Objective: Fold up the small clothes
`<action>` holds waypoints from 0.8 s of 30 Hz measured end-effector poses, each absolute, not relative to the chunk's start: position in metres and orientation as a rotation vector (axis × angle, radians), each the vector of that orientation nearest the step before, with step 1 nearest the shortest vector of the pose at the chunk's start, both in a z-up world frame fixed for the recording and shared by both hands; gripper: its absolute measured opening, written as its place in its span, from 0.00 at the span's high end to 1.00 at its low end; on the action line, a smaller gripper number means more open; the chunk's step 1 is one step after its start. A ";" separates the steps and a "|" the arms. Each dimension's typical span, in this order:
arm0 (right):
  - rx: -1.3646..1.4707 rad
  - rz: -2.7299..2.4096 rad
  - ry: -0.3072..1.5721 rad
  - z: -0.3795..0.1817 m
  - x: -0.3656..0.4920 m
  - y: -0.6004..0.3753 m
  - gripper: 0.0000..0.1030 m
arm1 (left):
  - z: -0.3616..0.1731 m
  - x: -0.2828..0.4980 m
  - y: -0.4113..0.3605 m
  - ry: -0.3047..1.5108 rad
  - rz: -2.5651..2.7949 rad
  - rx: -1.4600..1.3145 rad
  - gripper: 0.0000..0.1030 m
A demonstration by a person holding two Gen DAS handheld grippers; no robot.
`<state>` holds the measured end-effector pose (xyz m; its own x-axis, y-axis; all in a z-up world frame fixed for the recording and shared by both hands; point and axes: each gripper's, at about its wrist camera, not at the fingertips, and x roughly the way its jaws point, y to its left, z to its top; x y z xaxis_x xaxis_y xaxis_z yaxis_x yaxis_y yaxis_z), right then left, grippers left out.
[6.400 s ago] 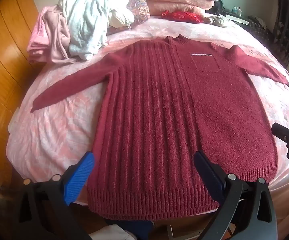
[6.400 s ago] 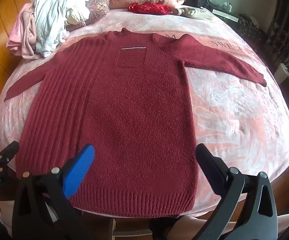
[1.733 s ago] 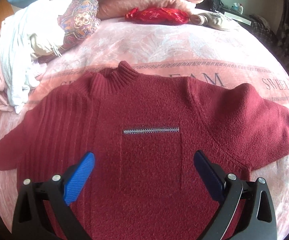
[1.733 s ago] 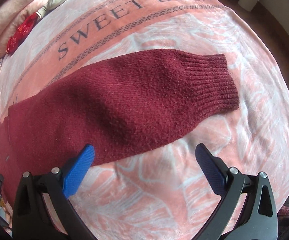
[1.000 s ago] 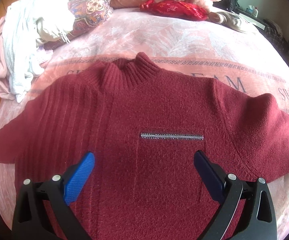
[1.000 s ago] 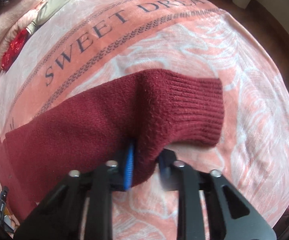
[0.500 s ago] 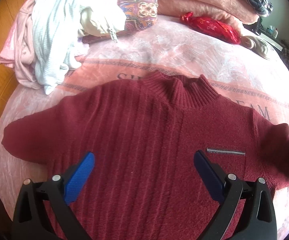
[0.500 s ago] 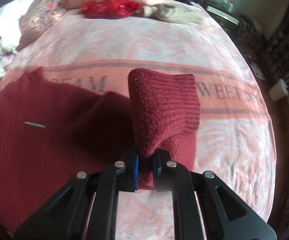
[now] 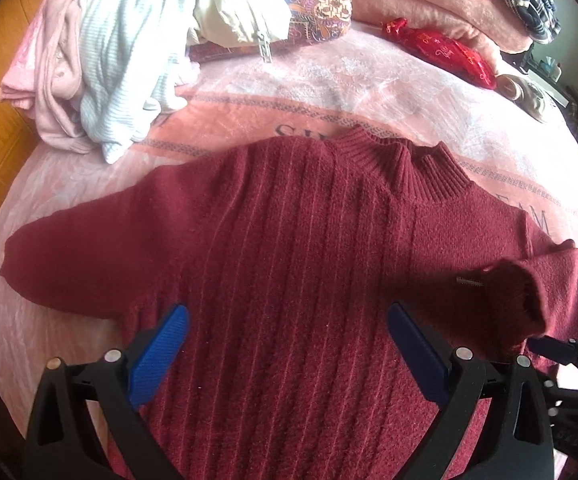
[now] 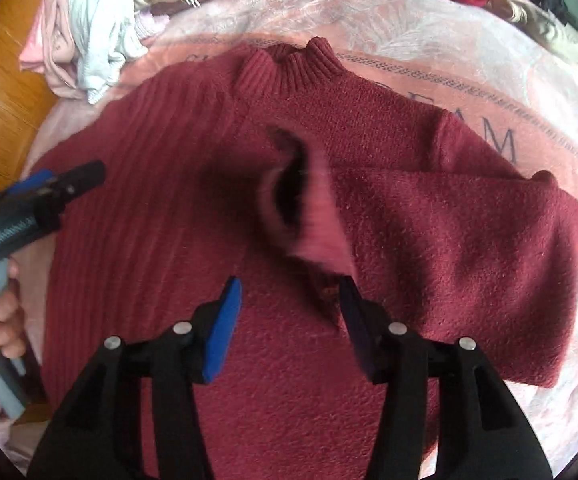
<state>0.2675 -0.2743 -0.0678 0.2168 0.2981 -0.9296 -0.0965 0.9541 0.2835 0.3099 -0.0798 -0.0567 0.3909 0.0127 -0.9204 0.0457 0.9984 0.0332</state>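
Nearest in the left wrist view, the left tongs (image 9: 287, 354) hover spread wide over the ribbed half of the dark red knitted sweater (image 9: 289, 280), pinching nothing. In the right wrist view the right tongs (image 10: 291, 320) stand parted too, blue pads apart, just above the sweater's plain chest; the blurred ribbed cuff (image 10: 305, 208) of the folded-over sleeve (image 10: 469, 232) sits just beyond them toward 12 o'clock, and whether the pad at 1 o'clock touches it cannot be told. That sleeve lies across the chest from 3 o'clock. The sweater lies flat, front up, on the pink patterned bed blanket (image 9: 329, 88), collar (image 9: 405, 168) at 12 o'clock, its other sleeve (image 9: 89, 256) stretched toward 9 o'clock. Farther off, at 11 o'clock, a heap of white and pink clothes (image 9: 101, 48) rests on the bed, with a red patterned pouch (image 9: 445, 52) at 1 o'clock.
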 end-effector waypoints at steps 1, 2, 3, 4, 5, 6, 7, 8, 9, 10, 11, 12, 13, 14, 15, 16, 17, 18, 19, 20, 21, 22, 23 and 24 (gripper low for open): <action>0.202 0.255 1.314 -0.062 0.267 -0.284 0.48 | -0.059 0.310 -0.084 1.175 -0.035 0.053 0.04; 0.206 0.224 1.301 -0.057 0.266 -0.294 0.47 | -0.059 0.309 -0.091 1.178 -0.044 0.050 0.04; 0.205 0.189 1.285 -0.052 0.264 -0.304 0.47 | -0.060 0.308 -0.101 1.177 -0.062 0.062 0.04; 0.202 0.154 1.276 -0.050 0.263 -0.315 0.47 | -0.061 0.308 -0.110 1.179 -0.084 0.069 0.04; 0.199 0.121 1.270 -0.049 0.261 -0.324 0.47 | -0.063 0.307 -0.122 1.199 -0.126 0.064 0.04; 0.199 0.095 1.268 -0.050 0.258 -0.334 0.47 | -0.067 0.307 -0.130 1.231 -0.167 0.044 0.04; 0.200 0.080 1.270 -0.051 0.255 -0.342 0.47 | -0.072 0.307 -0.138 1.271 -0.204 0.013 0.04; 0.205 0.070 1.274 -0.054 0.252 -0.349 0.47 | -0.079 0.307 -0.146 1.318 -0.235 -0.019 0.04; 0.208 0.062 1.277 -0.056 0.249 -0.356 0.47 | -0.086 0.307 -0.152 1.351 -0.241 -0.023 0.04; 0.207 0.057 1.280 -0.058 0.246 -0.363 0.47 | -0.093 0.307 -0.158 1.378 -0.230 -0.010 0.04; 0.201 0.053 1.281 -0.060 0.243 -0.367 0.47 | -0.099 0.307 -0.163 1.389 -0.229 -0.009 0.04; 0.192 0.048 1.282 -0.061 0.241 -0.374 0.47 | -0.105 0.307 -0.167 1.400 -0.239 -0.018 0.04; 0.186 0.042 1.282 -0.062 0.239 -0.380 0.47 | -0.110 0.308 -0.171 1.417 -0.250 -0.031 0.04; 0.184 0.040 1.279 -0.064 0.239 -0.384 0.47 | -0.114 0.309 -0.173 1.430 -0.259 -0.048 0.04; 0.187 0.041 1.276 -0.064 0.238 -0.388 0.47 | -0.119 0.311 -0.176 1.436 -0.265 -0.071 0.04; 0.194 0.044 1.271 -0.064 0.236 -0.394 0.47 | -0.121 0.312 -0.178 1.435 -0.272 -0.091 0.06; 0.201 0.044 1.264 -0.064 0.234 -0.399 0.47 | -0.123 0.313 -0.181 1.433 -0.288 -0.114 0.10; 0.207 0.041 1.259 -0.064 0.233 -0.403 0.47 | -0.124 0.314 -0.185 1.426 -0.306 -0.129 0.17; 0.211 0.038 1.256 -0.064 0.231 -0.407 0.47 | -0.123 0.314 -0.190 1.415 -0.312 -0.126 0.21; 0.216 0.034 1.252 -0.064 0.230 -0.411 0.47 | -0.122 0.314 -0.194 1.400 -0.322 -0.122 0.30; 0.222 0.029 1.247 -0.064 0.229 -0.414 0.47 | -0.120 0.314 -0.200 1.389 -0.330 -0.111 0.39; 0.229 0.025 1.243 -0.064 0.228 -0.416 0.47 | -0.120 0.314 -0.203 1.384 -0.354 -0.118 0.48; 0.236 0.022 1.239 -0.064 0.228 -0.419 0.47 | -0.122 0.314 -0.205 1.391 -0.389 -0.145 0.64; 0.244 0.020 1.237 -0.064 0.227 -0.421 0.47 | -0.123 0.314 -0.205 1.393 -0.397 -0.167 0.72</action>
<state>0.2270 -0.4210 -0.0637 0.3307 0.1467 -0.9322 0.1170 0.9738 0.1948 0.3140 -0.2054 -0.1227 0.1239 -0.3676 -0.9217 0.1739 0.9225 -0.3446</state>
